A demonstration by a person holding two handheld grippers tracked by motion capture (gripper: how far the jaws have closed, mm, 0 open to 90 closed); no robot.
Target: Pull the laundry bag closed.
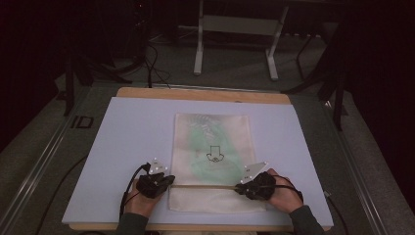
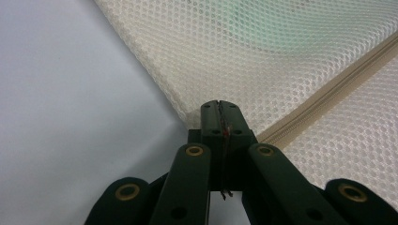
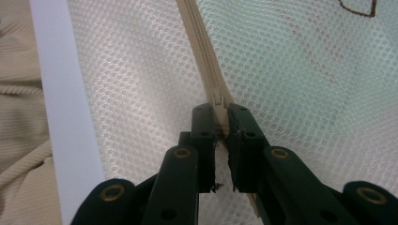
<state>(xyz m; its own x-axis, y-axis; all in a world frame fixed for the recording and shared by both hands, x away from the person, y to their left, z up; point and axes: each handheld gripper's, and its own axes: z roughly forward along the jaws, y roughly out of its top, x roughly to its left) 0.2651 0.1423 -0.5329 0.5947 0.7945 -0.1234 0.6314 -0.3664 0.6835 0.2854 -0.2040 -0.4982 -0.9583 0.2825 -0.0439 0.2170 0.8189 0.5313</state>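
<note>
Mesh bag (image 1: 213,161) lies flat on the white board (image 1: 132,142) in the middle of the table, with a green thing dimly visible inside and a zipper (image 1: 205,186) running across its near part, from one claw to the other. The left gripper (image 2: 219,108) sits at the left end of this zipper, just at the corner of the bag; its jaws are pressed together with only a thin line between them, and they seem to pinch the edge of the mesh, probably to keep the bag from sliding. The right gripper (image 3: 220,117) is at the opposite end; its jaws are narrow, with the zipper pull (image 3: 218,101) directly in front of the tips and the zipper band between them, so it appears to hold the pull. I judge that one claw anchors the bag while the other is placed to draw the pull along the zipper toward it. The zipper ahead of the right claw looks closed.
</note>
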